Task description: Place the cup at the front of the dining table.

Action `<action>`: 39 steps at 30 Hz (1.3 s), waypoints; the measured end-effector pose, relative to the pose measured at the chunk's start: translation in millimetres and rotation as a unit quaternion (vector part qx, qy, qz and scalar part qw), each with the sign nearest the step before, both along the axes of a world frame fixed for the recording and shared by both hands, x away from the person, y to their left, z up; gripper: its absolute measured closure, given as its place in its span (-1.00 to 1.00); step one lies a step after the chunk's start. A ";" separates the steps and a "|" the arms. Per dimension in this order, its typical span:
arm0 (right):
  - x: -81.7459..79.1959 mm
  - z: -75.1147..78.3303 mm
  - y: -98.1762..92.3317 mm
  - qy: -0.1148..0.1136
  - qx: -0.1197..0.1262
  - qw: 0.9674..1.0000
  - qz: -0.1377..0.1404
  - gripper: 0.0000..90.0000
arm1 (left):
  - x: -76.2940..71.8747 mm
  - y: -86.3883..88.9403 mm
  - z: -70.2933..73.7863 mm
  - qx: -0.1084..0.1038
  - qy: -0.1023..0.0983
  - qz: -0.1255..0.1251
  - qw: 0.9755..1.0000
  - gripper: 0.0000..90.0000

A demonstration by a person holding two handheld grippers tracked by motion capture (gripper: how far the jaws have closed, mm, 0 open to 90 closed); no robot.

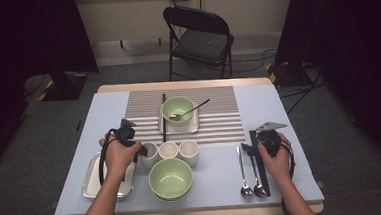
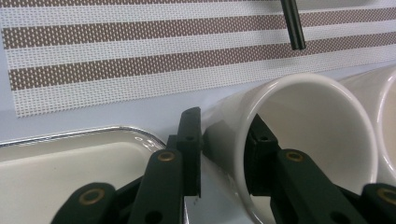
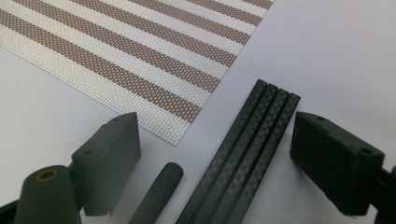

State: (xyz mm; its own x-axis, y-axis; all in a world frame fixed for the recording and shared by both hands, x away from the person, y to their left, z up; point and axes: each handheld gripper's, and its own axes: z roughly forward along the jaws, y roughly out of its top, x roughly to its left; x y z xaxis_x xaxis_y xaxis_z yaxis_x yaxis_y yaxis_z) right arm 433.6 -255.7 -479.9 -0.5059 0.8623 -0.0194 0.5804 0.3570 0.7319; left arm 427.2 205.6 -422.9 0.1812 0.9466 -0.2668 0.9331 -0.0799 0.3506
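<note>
Overhead, grey-blue table (image 1: 104, 118), carpeted room.

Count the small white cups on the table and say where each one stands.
3, in a row before the near green bowl: the left cup at the left gripper, the middle cup, the right cup.

white glazed ceramic cup (image 2: 303, 126): plain white | woven placemat (image 2: 140, 56): brown and off-white stripes | black carbon-weave chopsticks (image 3: 243, 154): chequered black | round ceramic bowl (image 1: 171, 179): pale green | metal tray (image 1: 90, 181): silver | table top (image 1: 288, 106): light blue-grey
</note>
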 end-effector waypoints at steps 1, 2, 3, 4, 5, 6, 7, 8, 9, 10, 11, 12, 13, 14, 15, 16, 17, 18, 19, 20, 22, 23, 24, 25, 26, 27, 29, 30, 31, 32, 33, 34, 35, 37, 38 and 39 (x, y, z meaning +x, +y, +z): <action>0.0 0.0 0.0 0.000 0.000 1.000 0.000 -0.66 | 0.0 0.4 -0.1 0.000 0.001 0.000 1.000 0.64; 0.0 0.0 0.0 0.000 0.000 1.000 0.000 -0.66 | -0.1 0.3 0.0 0.000 0.002 0.001 1.000 0.64; 0.0 0.0 0.0 0.000 0.000 1.000 0.000 -0.66 | -0.4 -0.2 -0.1 0.000 0.002 0.004 1.000 0.64; 0.0 0.0 0.0 0.000 0.000 1.000 0.000 -0.66 | -0.6 -0.9 0.2 0.001 0.004 0.006 1.000 0.65; 0.0 0.0 0.0 0.000 0.000 1.000 0.000 -0.66 | -0.7 -1.5 0.3 0.004 0.005 0.008 1.000 0.65; 0.0 0.0 0.0 0.000 0.000 1.000 0.000 -0.66 | -0.6 -2.1 0.8 0.009 0.005 0.007 1.000 0.65; 0.0 0.0 0.0 0.000 0.000 1.000 0.000 -0.66 | -0.8 -3.0 0.9 0.011 0.006 0.010 1.000 0.66; 0.0 0.0 0.0 0.000 0.000 1.000 0.000 -0.66 | -0.7 -3.6 1.3 0.016 0.006 0.011 1.000 0.67; 0.0 0.0 0.0 0.000 0.000 1.000 0.000 -0.66 | -0.6 -4.2 1.7 0.023 0.008 0.013 1.000 0.68; 0.0 0.0 0.0 0.000 0.000 1.000 0.000 -0.66 | -0.6 -4.8 1.9 0.027 0.008 0.014 0.999 0.70; 0.0 0.0 0.0 0.000 0.000 1.000 0.000 -0.67 | -0.6 -5.0 2.2 0.031 0.009 0.016 0.999 0.71; 0.0 0.0 0.0 0.000 0.000 1.000 0.000 -0.66 | -0.7 -4.9 2.3 0.033 0.010 0.016 0.999 0.73; 0.0 0.0 0.0 0.000 0.000 1.000 0.000 -0.66 | -0.8 -4.7 2.5 0.034 0.011 0.019 0.999 0.74; 0.0 0.0 0.0 0.000 0.000 1.000 0.000 -0.66 | -1.0 -4.2 2.5 0.033 0.012 0.020 0.999 0.75; 0.0 0.0 0.0 0.000 0.000 1.000 0.000 -0.66 | -1.3 -3.3 2.5 0.036 0.013 0.022 0.999 0.76; 0.0 0.0 0.0 0.000 0.000 1.000 0.000 -0.66 | -1.6 -2.0 2.6 0.037 0.013 0.023 0.999 0.78; 0.0 0.0 0.0 0.000 0.000 1.000 0.000 -0.66 | -2.0 -1.2 2.3 0.031 0.015 0.028 0.999 0.78; 0.1 0.0 0.1 0.000 0.001 1.000 -0.001 -0.66 | -2.4 -0.2 2.0 0.026 0.014 0.029 0.999 0.78; 0.1 0.0 -0.1 0.000 0.000 1.000 0.000 -0.66 | -3.0 -0.1 2.0 0.025 0.014 0.031 0.999 0.79; 0.0 0.0 0.0 0.000 0.000 1.000 0.000 -0.66 | -3.5 0.1 2.3 0.029 0.013 0.031 0.999 0.79; 0.0 0.0 0.0 0.000 0.000 1.000 0.000 -0.66 | -4.2 -0.8 2.5 0.033 0.010 0.031 0.999 0.79; 0.1 0.0 -0.1 0.000 0.000 1.000 0.000 -0.67 | -4.5 -1.1 2.7 0.035 0.009 0.034 0.999 0.79; 0.0 0.0 -0.1 0.000 0.000 1.000 0.000 -0.66 | -4.7 -1.2 2.5 0.032 0.008 0.034 0.999 0.79; 0.0 0.0 -0.1 0.000 0.000 1.000 0.000 -0.66 | -4.7 -0.9 2.9 0.030 0.008 0.033 0.999 0.80; 0.0 0.0 0.0 0.000 0.000 1.000 0.000 -0.66 | -4.8 -0.5 3.3 0.032 0.006 0.036 0.999 0.80; 0.0 0.0 0.0 0.000 0.000 1.000 0.000 -0.66 | -4.9 0.1 3.9 0.030 0.004 0.038 0.999 0.81; 0.0 0.0 0.0 0.000 0.000 1.000 0.000 -0.66 | -4.8 1.5 6.0 0.030 0.002 0.042 0.999 0.83; 0.0 0.0 -0.1 0.000 0.000 1.000 -0.001 -0.67 | -5.1 2.1 7.3 0.030 -0.004 0.044 0.999 0.84; 0.0 0.0 0.1 0.000 0.001 1.000 -0.001 -0.66 | -5.2 2.9 8.3 0.025 -0.004 0.047 0.999 0.84; 0.0 0.0 0.1 0.000 0.001 1.000 -0.001 -0.66 | -4.9 3.6 9.2 0.021 -0.003 0.048 0.999 0.84; 0.0 0.0 0.0 0.000 0.000 1.000 0.000 -0.66 | -5.1 3.8 9.7 0.023 -0.004 0.051 0.998 0.84; 0.0 0.0 -0.1 0.000 0.000 1.000 0.000 -0.67 | -5.1 4.1 10.1 0.022 -0.005 0.048 0.999 0.84; 0.0 0.0 0.0 0.000 0.000 1.000 0.000 -0.66 | -5.3 4.1 10.8 0.020 -0.007 0.050 0.999 0.84; 0.0 0.0 0.0 0.000 0.000 1.000 0.000 -0.66 | -5.1 5.1 13.4 0.013 -0.008 0.050 0.999 0.84; 0.0 0.0 0.0 0.000 0.000 1.000 0.000 -0.66 | -5.0 5.3 14.7 0.006 -0.010 0.049 0.999 0.84; 0.0 0.0 0.0 0.000 0.000 1.000 0.000 -0.67 | -4.9 5.5 16.6 0.005 -0.010 0.051 0.999 0.84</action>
